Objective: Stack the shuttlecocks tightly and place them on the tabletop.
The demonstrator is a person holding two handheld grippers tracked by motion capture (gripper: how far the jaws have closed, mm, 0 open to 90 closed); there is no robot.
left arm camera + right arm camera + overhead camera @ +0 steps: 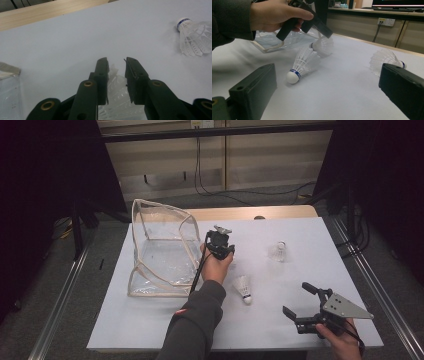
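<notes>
The clear plastic bag (162,247) stands open on the white table (150,330), and everything else can be placed from it. Just to the right of the bag, the left gripper (218,251) points down with a shuttlecock (117,100) between its jaws; the left gripper view shows the feather skirt filling the narrow gap, so the jaws seem closed lightly on it. Further right of the bag and nearer the person, a second shuttlecock (243,287) lies on its side with its cork end towards the table's near edge. A third shuttlecock (280,251) sits well to the right of the bag, on the far side. Farthest from the bag, at the near right corner, the right gripper (300,302) hovers with its jaws spread wide and nothing between them.

These shuttlecocks are probably very light, and the skirts thin and easily crushed. The firm cork is the safer hold; a skirt needs a gentle squeeze.
</notes>
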